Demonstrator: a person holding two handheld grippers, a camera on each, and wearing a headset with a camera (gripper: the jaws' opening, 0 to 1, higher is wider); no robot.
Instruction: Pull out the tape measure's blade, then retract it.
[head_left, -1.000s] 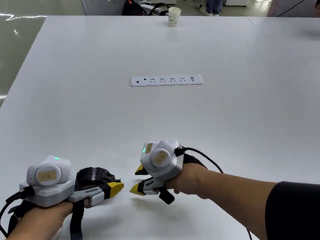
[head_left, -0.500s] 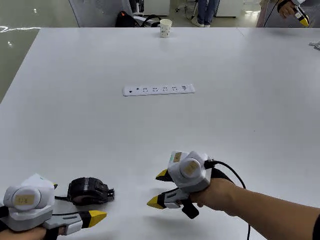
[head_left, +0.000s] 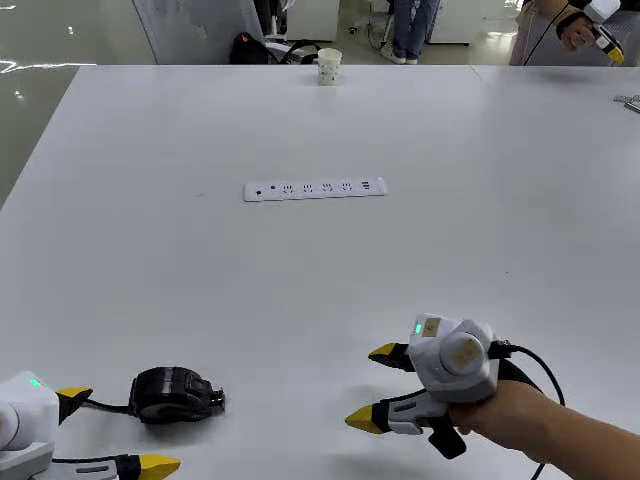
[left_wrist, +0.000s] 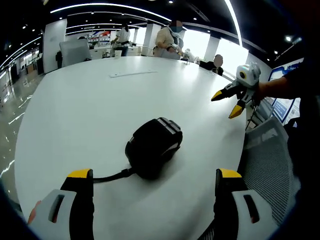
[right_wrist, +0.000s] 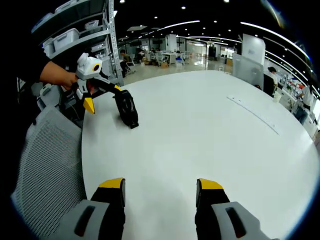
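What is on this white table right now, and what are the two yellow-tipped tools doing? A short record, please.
Table: white workbench
Tape measure: black, lying free on the table, no blade visibly out
Left gripper: fingers open, tape measure just ahead, not gripped
Right gripper: fingers open, holding nothing, off to the side
Farther back: power strip, paper cup at far edge

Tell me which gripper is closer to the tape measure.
Left. The left gripper sits open right beside the tape measure; the right gripper is open, well off on its other side.
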